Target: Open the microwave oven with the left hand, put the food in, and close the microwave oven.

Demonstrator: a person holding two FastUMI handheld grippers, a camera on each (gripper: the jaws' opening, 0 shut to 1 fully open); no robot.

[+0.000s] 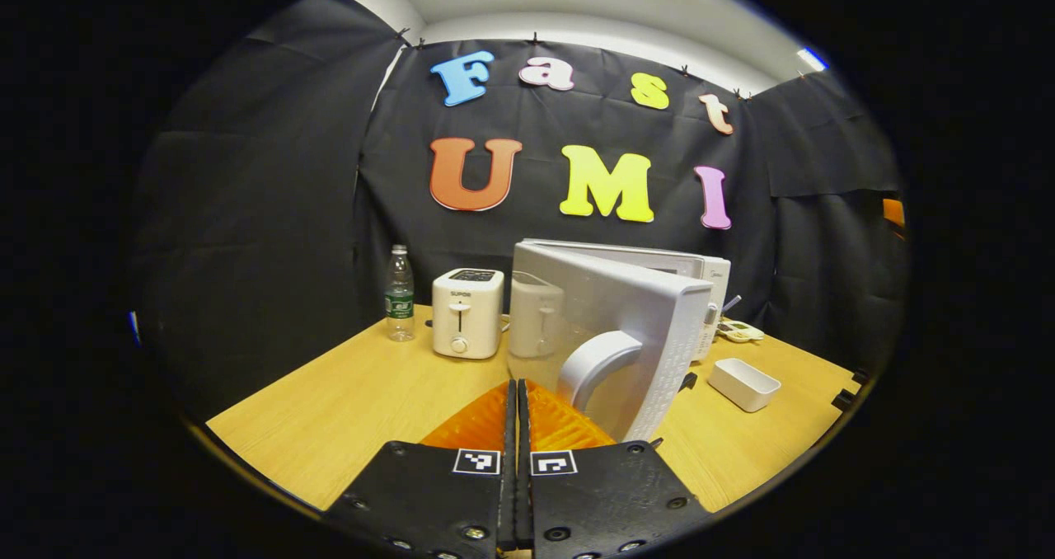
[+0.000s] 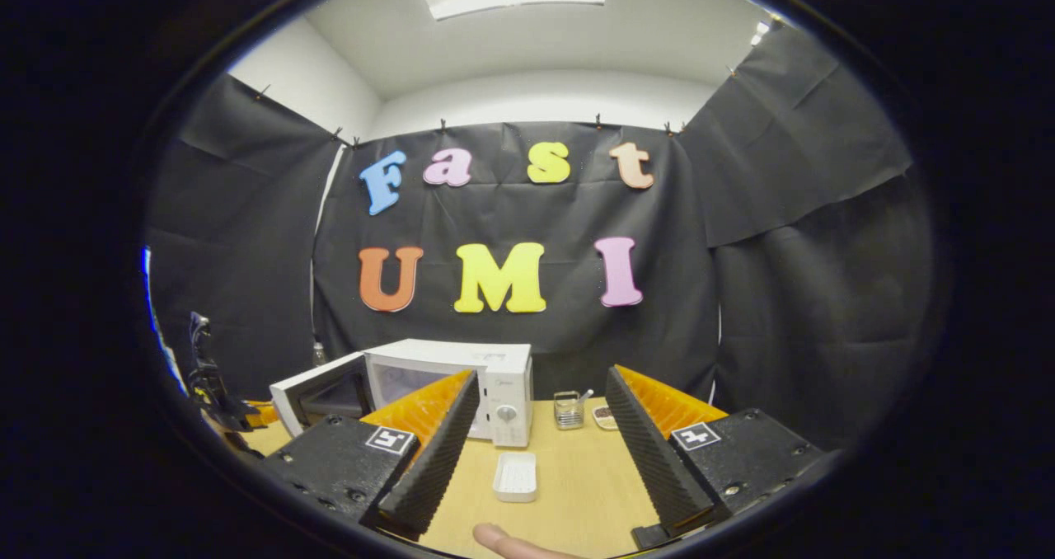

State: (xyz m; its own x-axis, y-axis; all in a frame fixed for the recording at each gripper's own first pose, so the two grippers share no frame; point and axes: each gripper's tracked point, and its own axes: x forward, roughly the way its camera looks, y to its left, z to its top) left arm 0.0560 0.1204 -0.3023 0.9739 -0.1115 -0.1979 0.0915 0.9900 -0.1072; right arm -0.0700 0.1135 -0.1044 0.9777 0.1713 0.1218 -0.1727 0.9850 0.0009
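The white microwave point(image 2: 494, 378) stands at the back of the wooden table with its door point(image 1: 626, 328) swung open. In the left gripper view the door is seen nearly edge-on, and its curved white handle point(image 1: 597, 361) is just right of my left gripper point(image 1: 517, 384), which is shut with nothing between its fingers. A white rectangular food box point(image 2: 515, 475) lies on the table in front of the microwave; the same food box point(image 1: 744, 383) sits right of the door. My right gripper point(image 2: 541, 378) is held open above the table, back from the box, holding nothing.
A white toaster point(image 1: 467, 312) and a water bottle point(image 1: 400, 293) stand left of the microwave. A small glass jar with a spoon point(image 2: 567, 411) sits right of it. A person's fingertip point(image 2: 503, 542) shows at the near table edge. Black cloth walls surround the wooden table point(image 1: 346, 402).
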